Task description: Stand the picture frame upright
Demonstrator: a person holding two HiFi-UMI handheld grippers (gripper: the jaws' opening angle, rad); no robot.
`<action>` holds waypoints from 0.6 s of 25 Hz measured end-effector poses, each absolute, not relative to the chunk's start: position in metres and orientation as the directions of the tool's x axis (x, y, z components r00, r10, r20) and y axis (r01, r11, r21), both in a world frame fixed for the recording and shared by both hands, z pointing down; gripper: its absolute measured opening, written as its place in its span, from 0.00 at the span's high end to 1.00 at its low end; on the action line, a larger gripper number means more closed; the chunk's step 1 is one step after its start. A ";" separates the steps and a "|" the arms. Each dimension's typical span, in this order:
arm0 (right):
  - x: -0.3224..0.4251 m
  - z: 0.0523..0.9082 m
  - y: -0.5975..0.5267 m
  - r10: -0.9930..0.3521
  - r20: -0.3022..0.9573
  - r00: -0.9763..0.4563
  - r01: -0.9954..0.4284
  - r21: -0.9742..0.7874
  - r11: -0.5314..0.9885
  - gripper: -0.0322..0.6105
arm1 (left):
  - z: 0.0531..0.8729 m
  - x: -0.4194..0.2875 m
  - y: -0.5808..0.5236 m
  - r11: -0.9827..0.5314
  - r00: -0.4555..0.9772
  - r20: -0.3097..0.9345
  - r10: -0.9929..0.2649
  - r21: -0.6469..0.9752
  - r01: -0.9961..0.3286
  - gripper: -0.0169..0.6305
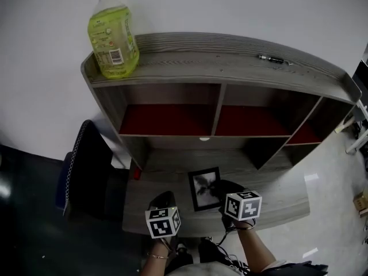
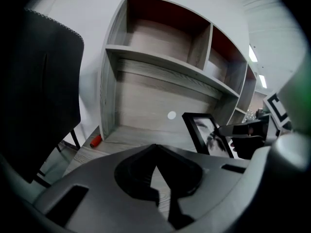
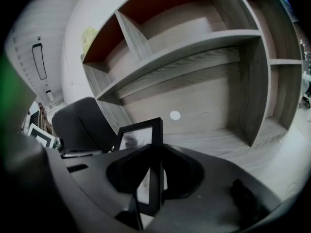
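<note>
Left gripper (image 1: 163,200) (image 2: 155,152) is hovering over the desk's (image 1: 172,164) front edge, jaws sitting together, nothing between them. Right gripper (image 1: 224,189) (image 3: 154,152) is clamping the picture frame (image 1: 204,188) (image 2: 201,130) (image 3: 141,132) by its right edge. The frame is sitting mid-desk, raised at a tilt. A red object (image 1: 136,174) (image 2: 95,141) is lying back-left. A green bottle (image 1: 112,36) is standing on the hutch (image 1: 230,62) top.

Picture frame (image 1: 204,188) at the desk's (image 1: 172,167) front centre, right gripper (image 1: 226,190) against it. Left gripper (image 1: 163,199) over the desk's front edge. Bottle (image 1: 112,36) on desk's top, left end.
</note>
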State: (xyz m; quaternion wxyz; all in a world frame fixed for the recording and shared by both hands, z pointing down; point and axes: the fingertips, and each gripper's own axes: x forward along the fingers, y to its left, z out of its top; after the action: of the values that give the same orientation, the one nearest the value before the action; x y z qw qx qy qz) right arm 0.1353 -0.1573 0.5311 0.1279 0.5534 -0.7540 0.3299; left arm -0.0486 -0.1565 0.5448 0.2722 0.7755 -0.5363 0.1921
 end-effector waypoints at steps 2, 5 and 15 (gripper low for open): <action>0.136 0.519 -0.158 -0.768 0.542 -0.342 -0.922 -0.350 0.164 0.82 | 0.533 -0.049 -0.161 -0.290 0.361 0.572 -0.736 0.216 -0.932 0.96; 0.134 0.499 -0.160 -0.792 0.513 -0.332 -0.924 -0.345 0.164 0.82 | 0.516 -0.050 -0.166 -0.311 0.378 0.546 -0.748 0.215 -0.926 0.96; 0.111 0.438 -0.173 -0.855 0.402 -0.328 -0.923 -0.330 0.199 0.82 | 0.458 -0.062 -0.186 -0.348 0.401 0.441 -0.803 0.199 -0.916 0.96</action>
State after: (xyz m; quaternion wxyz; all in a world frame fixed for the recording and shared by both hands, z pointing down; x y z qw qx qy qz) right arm 0.1108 -0.1729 0.4380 0.0650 0.5761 -0.7714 0.2622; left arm -0.0620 -0.1856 0.4581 0.2109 0.8099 -0.5306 0.1340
